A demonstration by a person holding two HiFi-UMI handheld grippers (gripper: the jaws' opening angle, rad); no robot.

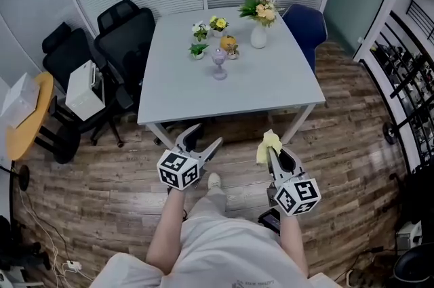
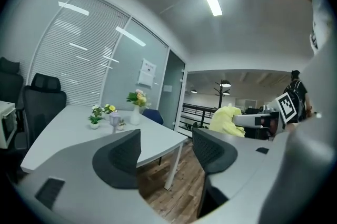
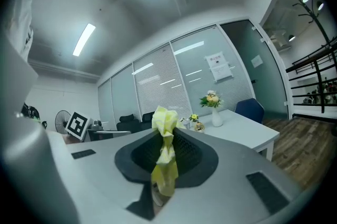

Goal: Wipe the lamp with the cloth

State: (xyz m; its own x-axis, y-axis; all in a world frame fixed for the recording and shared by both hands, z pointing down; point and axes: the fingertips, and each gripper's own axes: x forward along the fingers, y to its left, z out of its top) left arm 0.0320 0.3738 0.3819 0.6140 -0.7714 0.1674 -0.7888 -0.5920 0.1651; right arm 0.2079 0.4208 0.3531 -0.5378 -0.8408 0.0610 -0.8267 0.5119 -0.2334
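The lamp is a small pale purple goblet-shaped piece standing near the middle of the grey table; in the left gripper view the lamp is far ahead. The yellow cloth is bunched between the jaws of my right gripper, which is shut on it just off the table's near edge. In the right gripper view the cloth hangs down between the dark pads. My left gripper is held beside it, open and empty, with floor showing between its pads.
A white vase of flowers, two small potted plants and an orange ornament stand around the lamp. Black office chairs and a white box are left of the table, a blue chair behind it, a railing to the right.
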